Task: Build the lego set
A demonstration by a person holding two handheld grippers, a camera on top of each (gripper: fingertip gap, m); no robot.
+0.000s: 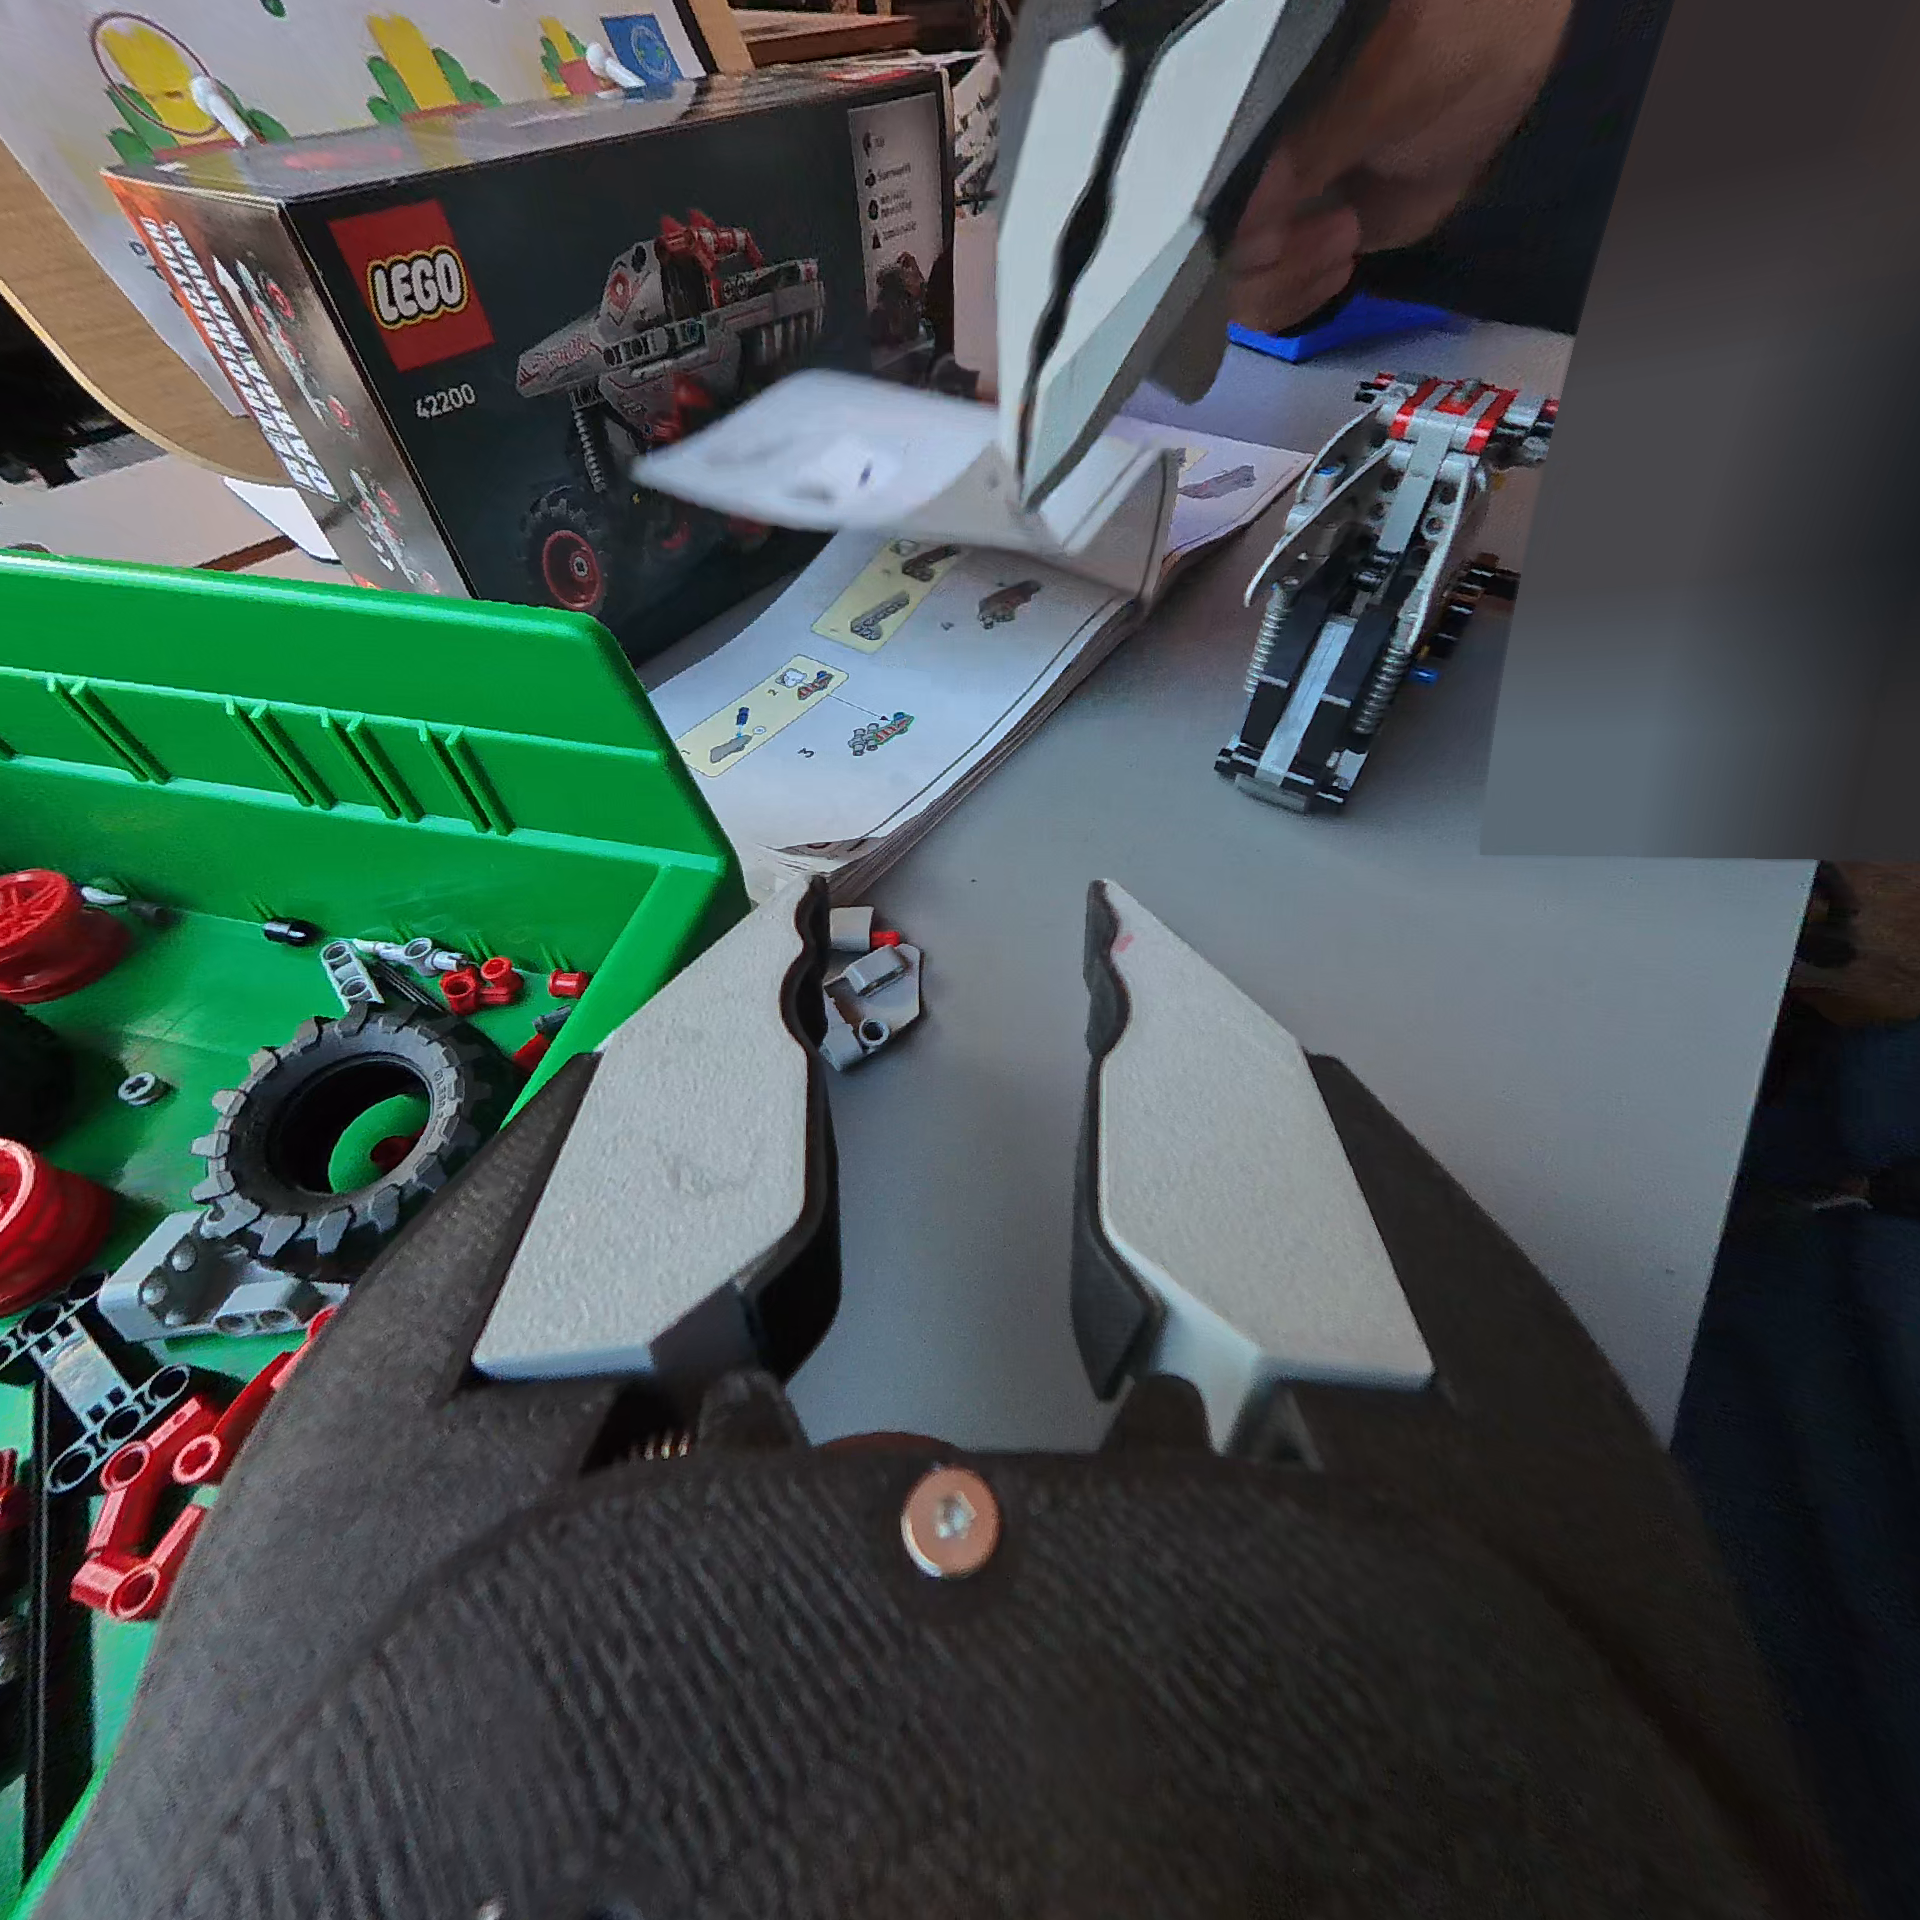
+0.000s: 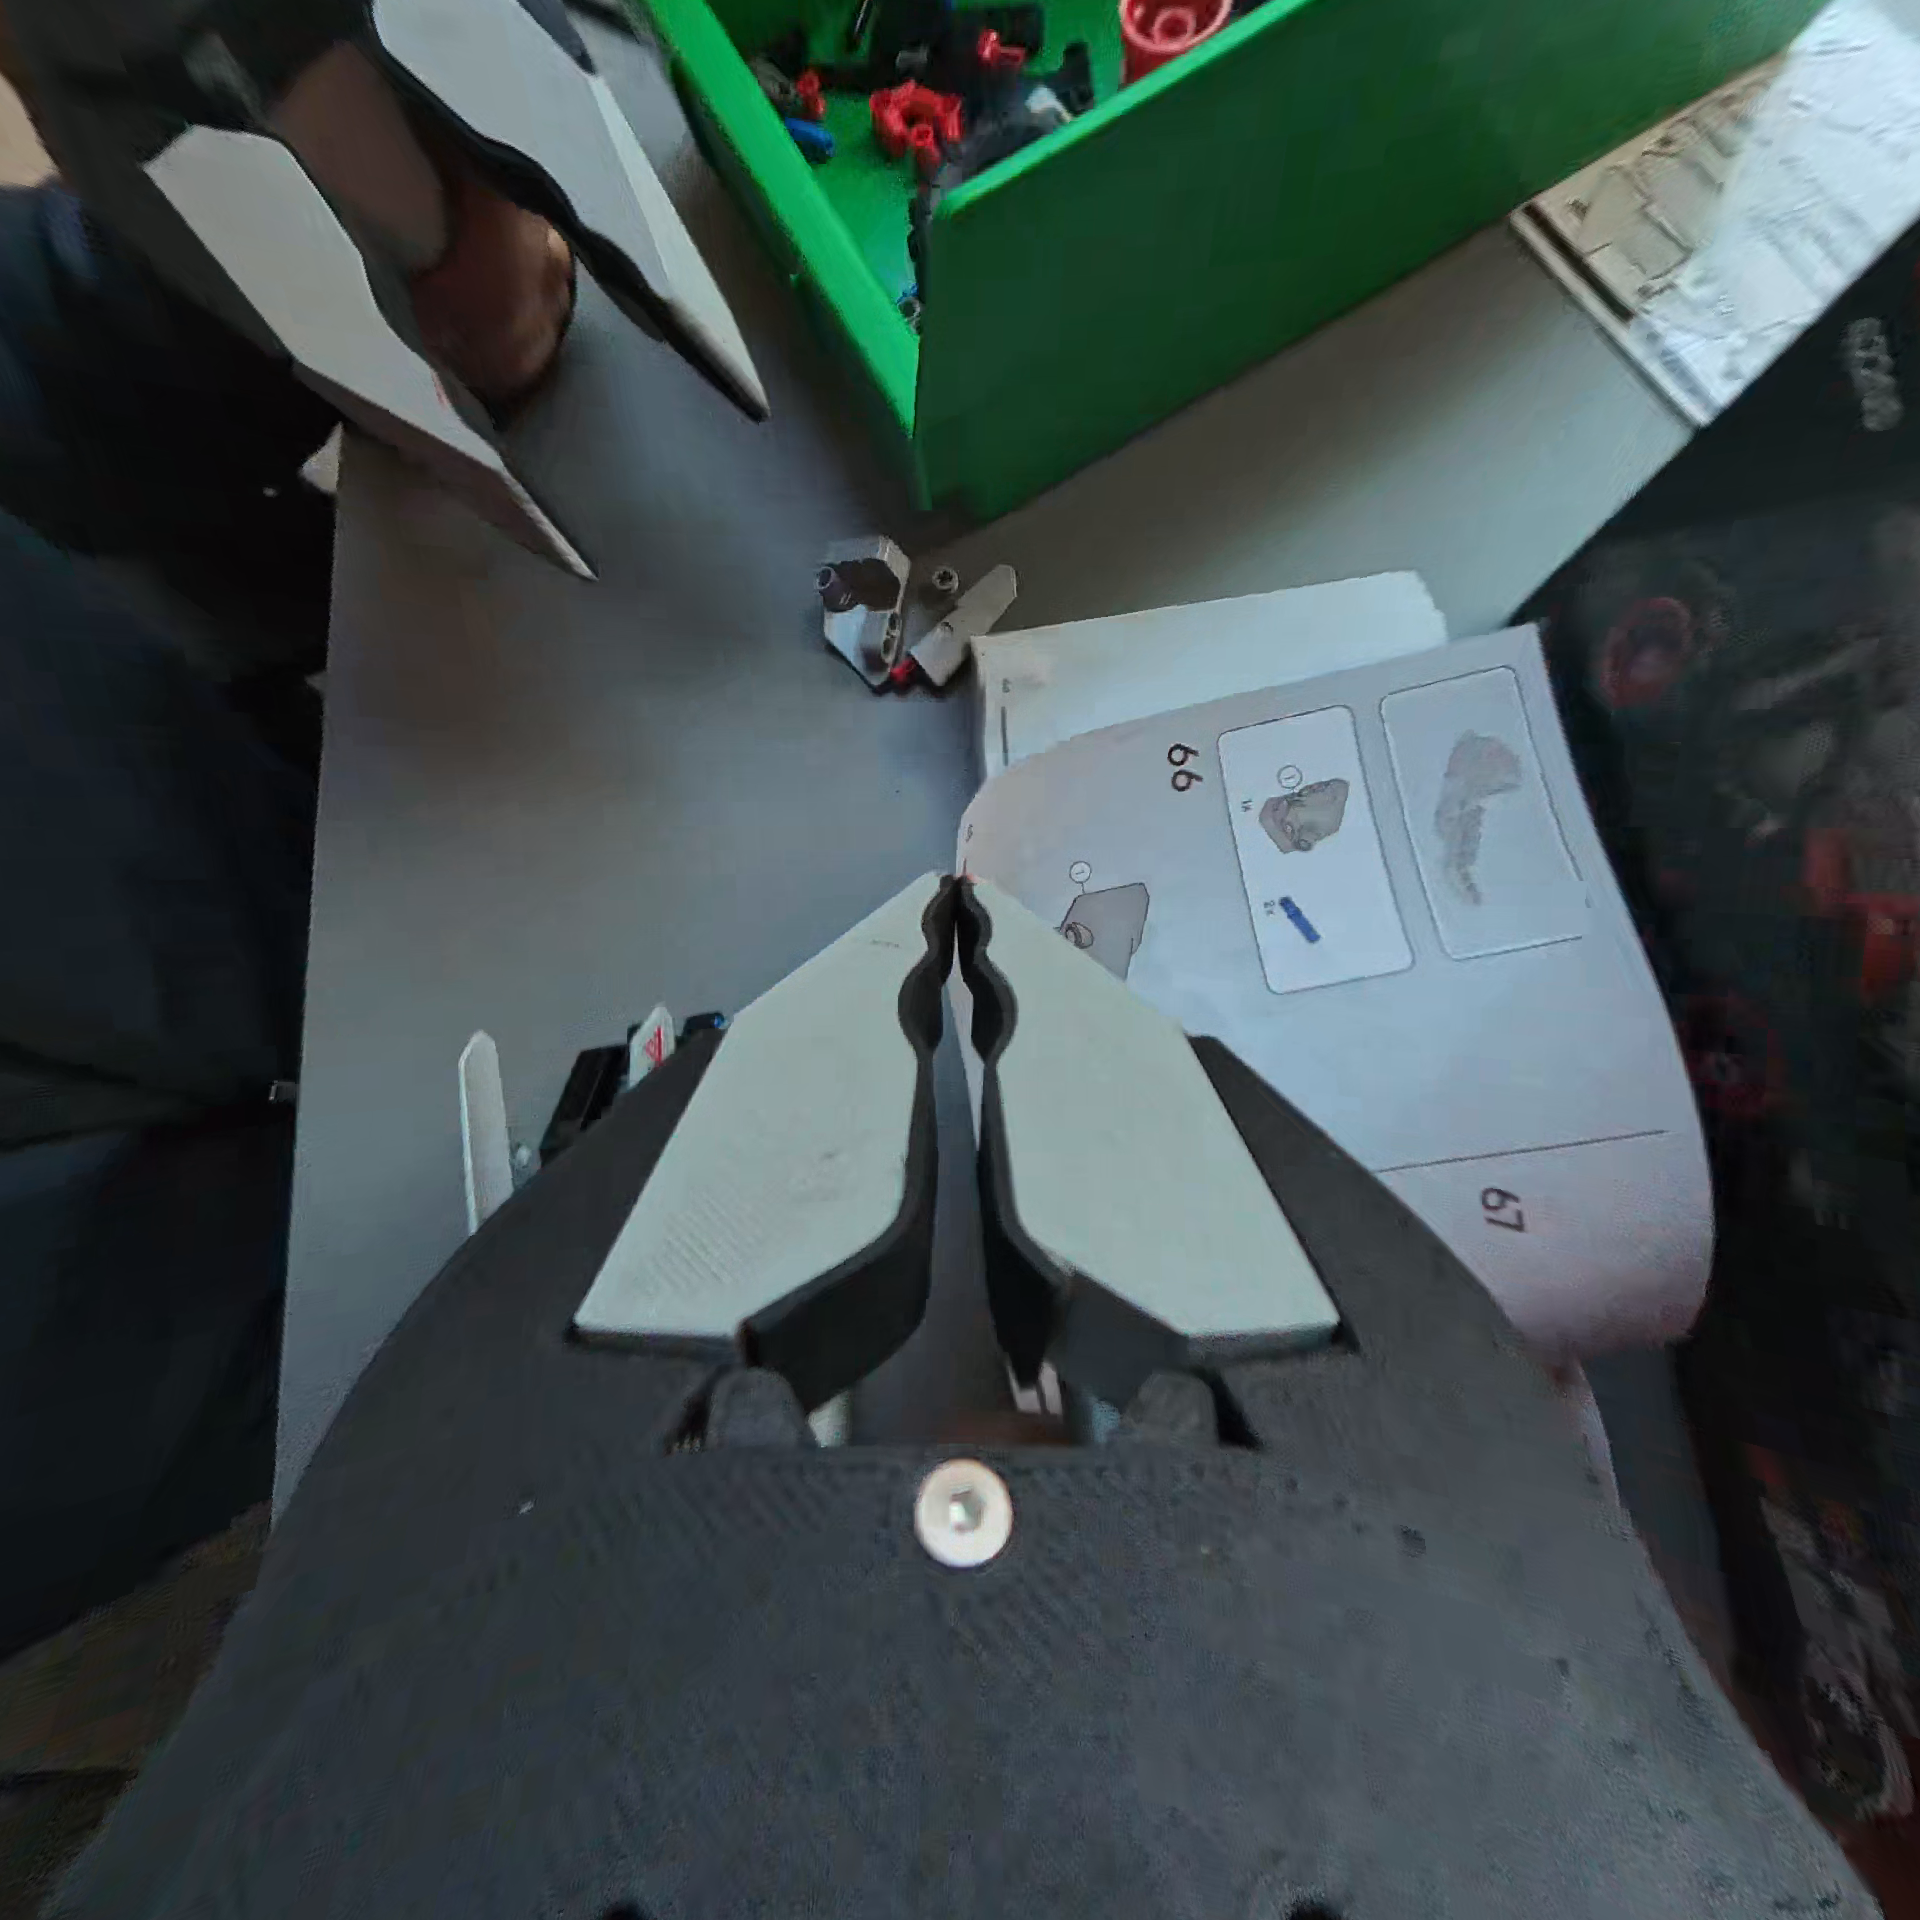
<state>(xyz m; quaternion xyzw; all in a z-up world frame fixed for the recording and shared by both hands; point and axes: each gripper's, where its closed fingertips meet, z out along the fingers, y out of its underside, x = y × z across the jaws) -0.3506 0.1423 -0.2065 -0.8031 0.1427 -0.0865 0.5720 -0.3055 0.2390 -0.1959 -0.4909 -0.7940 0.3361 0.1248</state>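
On the grey table (image 1: 1195, 935) beside the green bin (image 1: 623, 727), the right gripper (image 2: 956, 883) pinches the instruction booklet's (image 1: 883, 707) thin, floppy page (image 2: 1351, 935) by its corner, while the left gripper (image 1: 951, 894) hangs wide and empty.

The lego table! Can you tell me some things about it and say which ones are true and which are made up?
1. The right gripper is shut on a page of the instruction booklet. True.
2. The left gripper is squeezing a black tyre. False: its jaws are open and empty above the grey table; the tyre lies in the green bin.
3. A small grey lego piece lies on the table beside the bin. True.
4. The half-built lego model sits inside the bin. False: it stands on the table, past the booklet.
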